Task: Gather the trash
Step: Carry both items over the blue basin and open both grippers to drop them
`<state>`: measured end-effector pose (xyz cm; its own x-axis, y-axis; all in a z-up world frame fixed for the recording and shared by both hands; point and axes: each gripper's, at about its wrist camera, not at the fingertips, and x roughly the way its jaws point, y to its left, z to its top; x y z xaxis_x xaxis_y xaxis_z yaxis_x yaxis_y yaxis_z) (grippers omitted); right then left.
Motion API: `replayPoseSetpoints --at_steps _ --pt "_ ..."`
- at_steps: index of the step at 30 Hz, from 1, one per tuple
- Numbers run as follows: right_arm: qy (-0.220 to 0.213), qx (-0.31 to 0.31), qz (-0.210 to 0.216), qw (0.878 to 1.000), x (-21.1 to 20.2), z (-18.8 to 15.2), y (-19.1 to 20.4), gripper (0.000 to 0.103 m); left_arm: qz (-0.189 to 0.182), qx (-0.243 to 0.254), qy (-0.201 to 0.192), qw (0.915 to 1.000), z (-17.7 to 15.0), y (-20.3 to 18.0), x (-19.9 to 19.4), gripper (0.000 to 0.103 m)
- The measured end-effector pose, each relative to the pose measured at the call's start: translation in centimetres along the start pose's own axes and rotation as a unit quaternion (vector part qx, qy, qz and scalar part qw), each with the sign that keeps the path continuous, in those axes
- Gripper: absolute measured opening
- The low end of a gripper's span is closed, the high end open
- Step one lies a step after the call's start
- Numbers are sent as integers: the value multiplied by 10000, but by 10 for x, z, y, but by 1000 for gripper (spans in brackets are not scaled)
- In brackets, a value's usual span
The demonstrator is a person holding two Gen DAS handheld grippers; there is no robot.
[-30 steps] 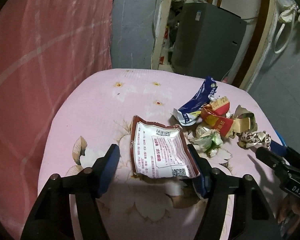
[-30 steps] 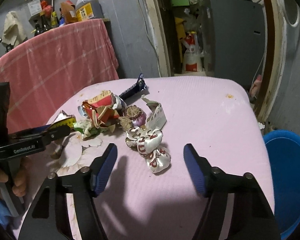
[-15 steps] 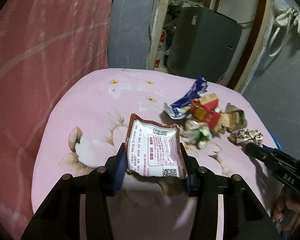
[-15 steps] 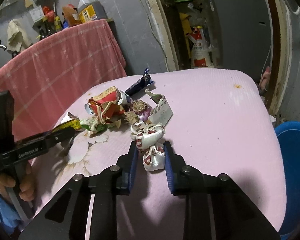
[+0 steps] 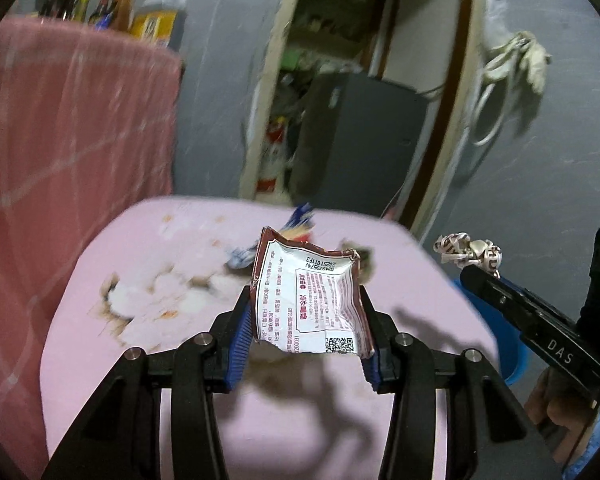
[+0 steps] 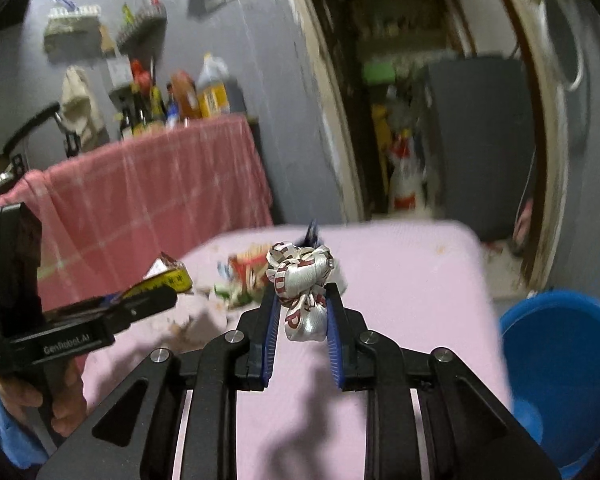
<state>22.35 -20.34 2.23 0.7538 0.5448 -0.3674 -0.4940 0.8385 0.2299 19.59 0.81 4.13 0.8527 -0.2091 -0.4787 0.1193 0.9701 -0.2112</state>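
Left tongs [image 5: 305, 332]: closed on the flat brown-edged white snack packet [image 5: 310, 298], blue pads pressing its two side edges; the packet is clear of the table, printed back facing the camera
Right tongs [image 6: 302, 322]: closed on the crumpled silver-and-red foil wrapper [image 6: 302, 286], gripped at its lower half, its knotted upper part standing above the pads, clear of the table
Left tongs seen from the right wrist camera: black body at the left of the frame with the packet's yellow edge showing at its tip
Right tongs seen from the left wrist camera: black arm at the right of the frame, with the foil wrapper [image 5: 468, 250] at its tip
Remaining trash [image 6: 240, 276]: a blurred heap of red, green and blue wrappers lying on the table beyond both tongs
Table [image 6: 412, 280]: covered in a pink cloth with a pale flower print [image 5: 152, 300]
Blue plastic bucket [image 6: 564, 368]: on the floor just beside the table's right side, below the table top
Behind: a pink checked cloth [image 6: 160, 192] draped over a counter with bottles [image 6: 188, 96] on top; a grey cabinet [image 5: 356, 140] in the doorway
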Motion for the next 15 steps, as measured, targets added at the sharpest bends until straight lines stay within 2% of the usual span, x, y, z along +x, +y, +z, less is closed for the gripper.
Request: replayPoseSetpoints --at_steps 4,9,15 --pt "-729 -49 -255 9970 -38 8 -9 20 -269 84 -468 9985 11 -30 -13 41" --pt "-1538 -260 -886 9838 -87 14 -20 20 -655 312 -942 9929 25 -75 -20 41" --pt "-2012 -163 -1575 9667 -126 18 -41 20 -1194 541 -1173 9844 33 -134 -7 41"
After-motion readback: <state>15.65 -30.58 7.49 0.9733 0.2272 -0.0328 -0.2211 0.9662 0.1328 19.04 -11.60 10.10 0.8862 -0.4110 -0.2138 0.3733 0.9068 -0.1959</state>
